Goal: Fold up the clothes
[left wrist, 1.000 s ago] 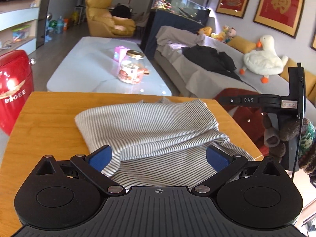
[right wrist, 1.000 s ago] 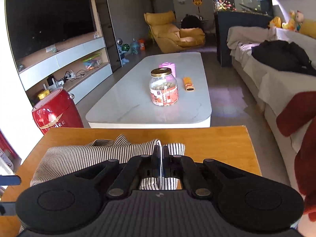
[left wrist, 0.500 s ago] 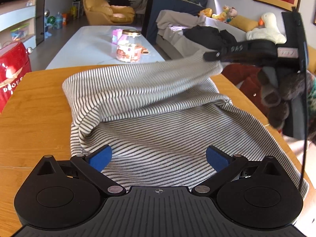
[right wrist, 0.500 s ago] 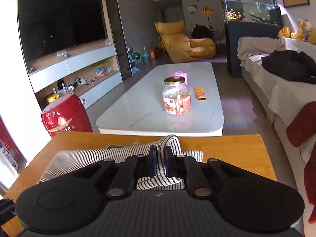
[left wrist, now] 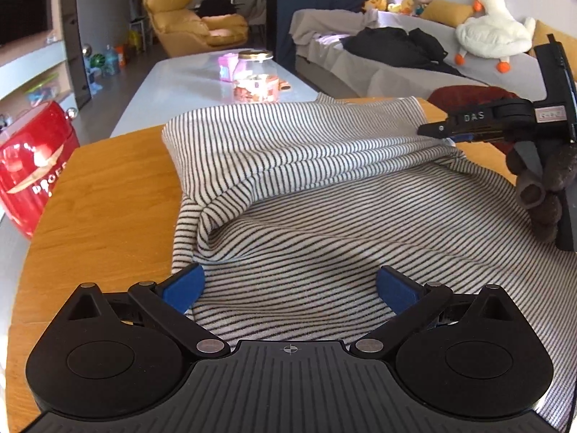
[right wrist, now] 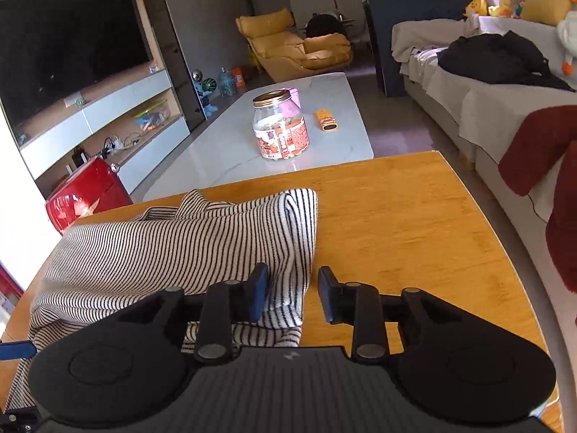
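A black-and-white striped garment [left wrist: 324,198] lies on the wooden table [left wrist: 108,198], its upper layer folded over toward me. My left gripper [left wrist: 288,285] is open just above the near part of the cloth, blue pads wide apart and gripping nothing. In the right wrist view my right gripper [right wrist: 292,296] sits low at the folded right edge of the garment [right wrist: 180,245]. Its jaws are opening, with the fold between them beside the left pad and a gap to the right pad. A gloved hand [left wrist: 541,187] holds the right gripper [left wrist: 429,131] in the left wrist view.
Bare wood [right wrist: 396,216] lies right of the garment. Beyond the table's far edge stands a white coffee table [right wrist: 223,144] with a jar [right wrist: 281,130]. A red barrel-shaped container [left wrist: 32,166] is on the left, and a sofa [left wrist: 396,65] and dark red cloth [right wrist: 541,151] on the right.
The right gripper came down with the fold pinched and its jaws have parted, leaving the folded layer resting on the garment. The left gripper sank lower over the cloth and stayed open.
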A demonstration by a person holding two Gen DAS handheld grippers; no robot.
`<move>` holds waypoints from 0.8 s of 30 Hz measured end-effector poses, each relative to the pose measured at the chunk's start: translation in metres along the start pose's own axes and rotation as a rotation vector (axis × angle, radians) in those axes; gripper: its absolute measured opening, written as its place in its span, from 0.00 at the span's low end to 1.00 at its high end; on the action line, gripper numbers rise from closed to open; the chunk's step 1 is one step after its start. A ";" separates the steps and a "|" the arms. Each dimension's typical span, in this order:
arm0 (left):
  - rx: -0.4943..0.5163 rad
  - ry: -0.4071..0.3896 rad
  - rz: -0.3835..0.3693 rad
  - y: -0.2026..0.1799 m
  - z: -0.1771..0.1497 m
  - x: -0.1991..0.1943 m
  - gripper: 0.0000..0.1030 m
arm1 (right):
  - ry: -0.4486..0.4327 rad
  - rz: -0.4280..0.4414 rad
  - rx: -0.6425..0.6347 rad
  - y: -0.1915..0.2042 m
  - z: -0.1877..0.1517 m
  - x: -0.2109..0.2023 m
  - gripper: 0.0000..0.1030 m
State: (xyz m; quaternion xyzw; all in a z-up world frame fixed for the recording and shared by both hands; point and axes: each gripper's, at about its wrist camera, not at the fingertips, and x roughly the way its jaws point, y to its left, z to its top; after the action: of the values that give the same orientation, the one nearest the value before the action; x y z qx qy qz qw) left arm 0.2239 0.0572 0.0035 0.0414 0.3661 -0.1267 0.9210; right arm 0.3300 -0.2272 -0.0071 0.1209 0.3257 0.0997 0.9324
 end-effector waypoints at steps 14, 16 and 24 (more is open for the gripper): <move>-0.184 -0.156 -0.148 0.019 0.063 0.064 1.00 | -0.012 -0.097 0.007 0.009 -0.008 0.000 0.81; -0.217 -0.181 -0.180 0.027 0.061 0.062 1.00 | -0.007 -0.100 0.003 0.010 -0.008 0.001 0.85; -0.161 -0.159 -0.120 0.018 0.055 0.061 1.00 | -0.250 -0.010 -0.098 0.048 0.013 -0.037 1.00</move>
State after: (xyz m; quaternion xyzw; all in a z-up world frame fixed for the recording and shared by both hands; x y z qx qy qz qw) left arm 0.3081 0.0525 0.0013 -0.0649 0.3030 -0.1548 0.9381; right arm 0.3048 -0.1935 0.0383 0.0848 0.2021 0.0949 0.9711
